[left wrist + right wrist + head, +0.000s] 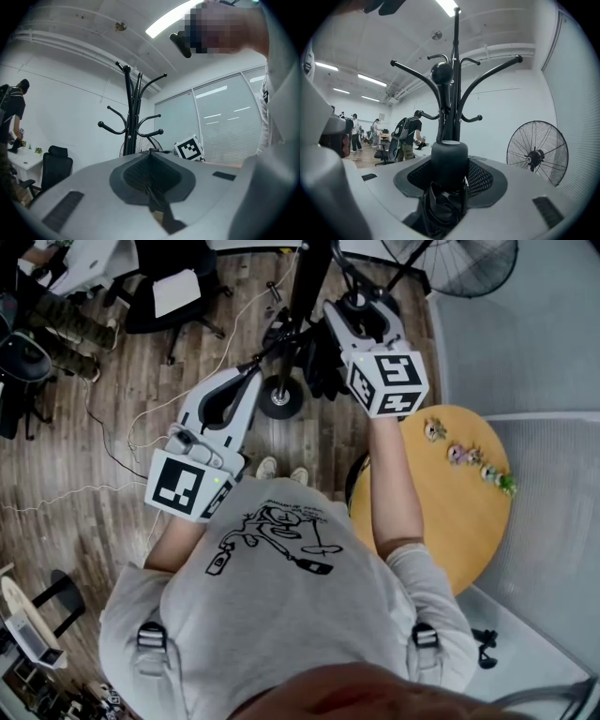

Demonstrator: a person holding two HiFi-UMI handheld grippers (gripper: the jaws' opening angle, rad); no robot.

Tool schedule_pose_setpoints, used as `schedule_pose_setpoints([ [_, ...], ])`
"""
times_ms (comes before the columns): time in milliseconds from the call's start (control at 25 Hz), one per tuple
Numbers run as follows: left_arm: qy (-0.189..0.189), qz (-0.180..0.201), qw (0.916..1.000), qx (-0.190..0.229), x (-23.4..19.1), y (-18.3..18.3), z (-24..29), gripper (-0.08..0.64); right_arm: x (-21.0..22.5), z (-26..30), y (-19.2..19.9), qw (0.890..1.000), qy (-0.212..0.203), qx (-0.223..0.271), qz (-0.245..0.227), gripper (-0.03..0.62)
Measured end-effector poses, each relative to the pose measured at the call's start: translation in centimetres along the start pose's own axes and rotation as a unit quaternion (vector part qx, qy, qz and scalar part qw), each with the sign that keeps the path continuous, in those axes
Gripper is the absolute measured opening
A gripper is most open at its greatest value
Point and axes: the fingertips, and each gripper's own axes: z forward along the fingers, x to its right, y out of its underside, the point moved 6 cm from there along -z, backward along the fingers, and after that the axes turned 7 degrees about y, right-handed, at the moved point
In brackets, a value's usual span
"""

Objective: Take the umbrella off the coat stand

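The umbrella point(449, 157), black and folded, stands upright between the jaws of the right claw point(451, 176). The jaws are clamped on it at its sides, well apart because of its width. Its round handle cap rises above the mesh pads point(483, 178), and its crumpled fabric bunches below them, toward the camera. It sits just in front of the coat stand point(454, 93), in line with the black pole and below a knobbed hook. Whether any part of it touches the stand cannot be told. The stand's curved arms spread to both sides above the handle, and none that can be seen carries anything. The left claw point(151, 161) is held level with its jaws together and nothing between them. It points toward the same stand from a little further back, with the right claw's marker cube point(190, 147) showing to its right. From above, both claws reach toward the stand's pole and round base point(279, 397). A round wooden table point(450, 521) at the person's right bears a short row of small figures point(459, 454). A standing fan point(536, 152) is near the wall beyond the stand.
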Motion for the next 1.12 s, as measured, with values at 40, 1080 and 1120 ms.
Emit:
schedule_pose_setpoints([
  [40, 0.0, 0.0, 1.0, 0.0, 0.1, 0.0, 0.0, 0.008, 0.1, -0.2, 0.0, 1.0, 0.001, 0.001, 0.0, 0.216],
  [1080, 0.014, -0.003, 0.9999, 0.006, 0.6, -0.2, 0.5, 0.008, 0.9, -3.6, -2.0, 0.999, 0.029, 0.013, -0.005, 0.216],
  [1120, 0.015, -0.003, 0.9999, 0.006, 0.6, -0.1, 0.5, 0.008, 0.9, -3.8, -2.0, 0.999, 0.03, 0.013, -0.006, 0.216],
])
